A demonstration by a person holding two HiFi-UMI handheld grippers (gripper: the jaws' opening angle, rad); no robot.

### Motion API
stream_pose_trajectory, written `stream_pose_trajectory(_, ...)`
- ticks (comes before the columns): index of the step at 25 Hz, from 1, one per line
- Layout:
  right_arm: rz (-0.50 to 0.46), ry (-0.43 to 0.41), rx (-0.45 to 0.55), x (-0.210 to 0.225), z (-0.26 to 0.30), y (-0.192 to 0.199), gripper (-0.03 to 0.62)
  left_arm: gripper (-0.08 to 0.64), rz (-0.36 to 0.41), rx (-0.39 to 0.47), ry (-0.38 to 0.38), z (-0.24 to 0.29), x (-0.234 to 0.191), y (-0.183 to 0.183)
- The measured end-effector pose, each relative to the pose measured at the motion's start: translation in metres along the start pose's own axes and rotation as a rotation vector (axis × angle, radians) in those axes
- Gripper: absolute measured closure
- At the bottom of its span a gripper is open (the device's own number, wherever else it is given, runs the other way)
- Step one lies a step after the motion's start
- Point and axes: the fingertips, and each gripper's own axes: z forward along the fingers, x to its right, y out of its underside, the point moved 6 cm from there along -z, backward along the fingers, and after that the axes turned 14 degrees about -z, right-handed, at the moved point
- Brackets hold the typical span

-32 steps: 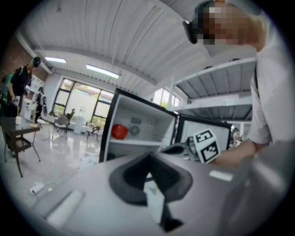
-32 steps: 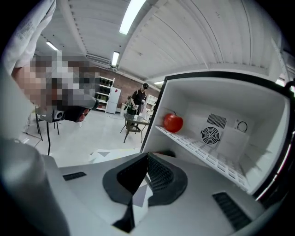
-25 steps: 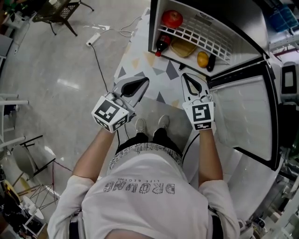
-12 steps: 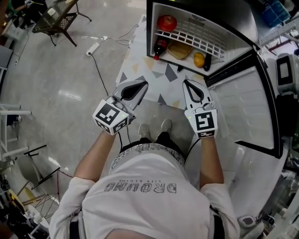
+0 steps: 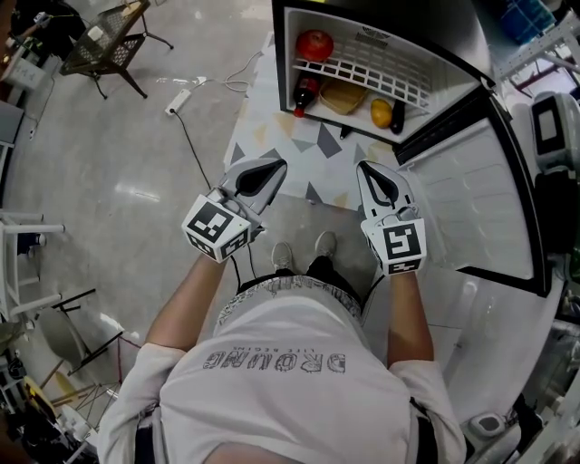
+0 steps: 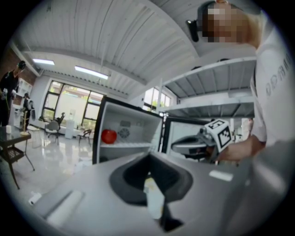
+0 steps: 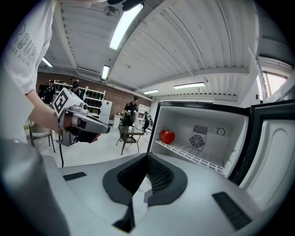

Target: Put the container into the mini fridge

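Note:
The mini fridge [image 5: 412,27] stands open on the floor ahead of me, its door [image 5: 471,199] swung out to the right. A tan container [image 5: 343,96] lies inside under the wire shelf [image 5: 390,77], between a dark bottle [image 5: 305,91] and a yellow fruit [image 5: 381,112]. A red apple [image 5: 314,44] rests on the shelf and also shows as the apple [image 7: 167,136] in the right gripper view. My left gripper [image 5: 272,169] and right gripper [image 5: 367,170] hover side by side short of the fridge. Both are shut with nothing in them, as at the left gripper [image 6: 150,156] and right gripper [image 7: 147,156].
A patterned mat [image 5: 272,127] lies in front of the fridge. A power strip with its cable [image 5: 178,76] trails over the floor at the left, and a wire chair [image 5: 100,36] stands at the far left. My shoes [image 5: 299,254] are just below the grippers.
The fridge has slid slightly up and left in the head view. Both grippers stay shut and have drawn back a little from the fridge.

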Motion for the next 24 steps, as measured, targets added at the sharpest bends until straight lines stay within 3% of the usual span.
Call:
stream_pose_trajectory(6, 0.054, 0.011, 0.016, 0.008, -0.005, 0.002, 0.591, 0.554, 0.003, -0.004, 0.001, 0.006, 0.002, -0.001)
stream_pose_trajectory(24, 0.069, -0.01, 0.022, 0.023, 0.002, 0.009, 0.592, 0.554, 0.009, -0.017, 0.002, 0.025, 0.0, -0.004)
